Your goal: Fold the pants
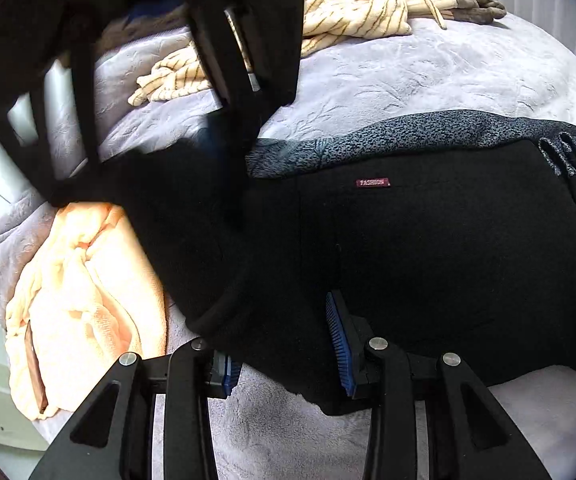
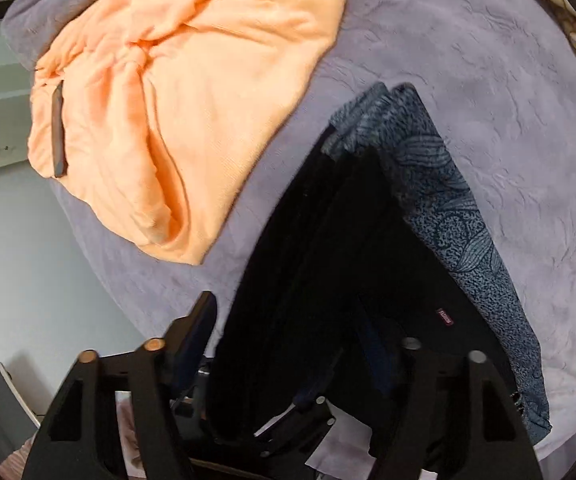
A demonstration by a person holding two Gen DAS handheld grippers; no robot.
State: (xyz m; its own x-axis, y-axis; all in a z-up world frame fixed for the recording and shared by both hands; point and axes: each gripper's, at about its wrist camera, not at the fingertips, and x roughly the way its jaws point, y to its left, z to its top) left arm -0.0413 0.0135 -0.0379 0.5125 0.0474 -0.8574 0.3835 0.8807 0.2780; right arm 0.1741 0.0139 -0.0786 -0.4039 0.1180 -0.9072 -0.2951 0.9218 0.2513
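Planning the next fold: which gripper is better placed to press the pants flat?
Probably the left gripper: its open jaws straddle the edge of the black pants on the bed; the right gripper is aloft.

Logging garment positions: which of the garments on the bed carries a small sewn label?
The black pants, with a maroon label; the peach, striped and blue patterned ones show none.

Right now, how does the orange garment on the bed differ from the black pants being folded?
The peach-orange garment is light and bright; the black pants are dark with a small maroon label. The orange one lies crumpled, with bunched folds; the pants lie flat and smooth. The orange one sits apart from both grippers, while the left gripper straddles the pants' near edge. Both rest on the lavender bedspread.
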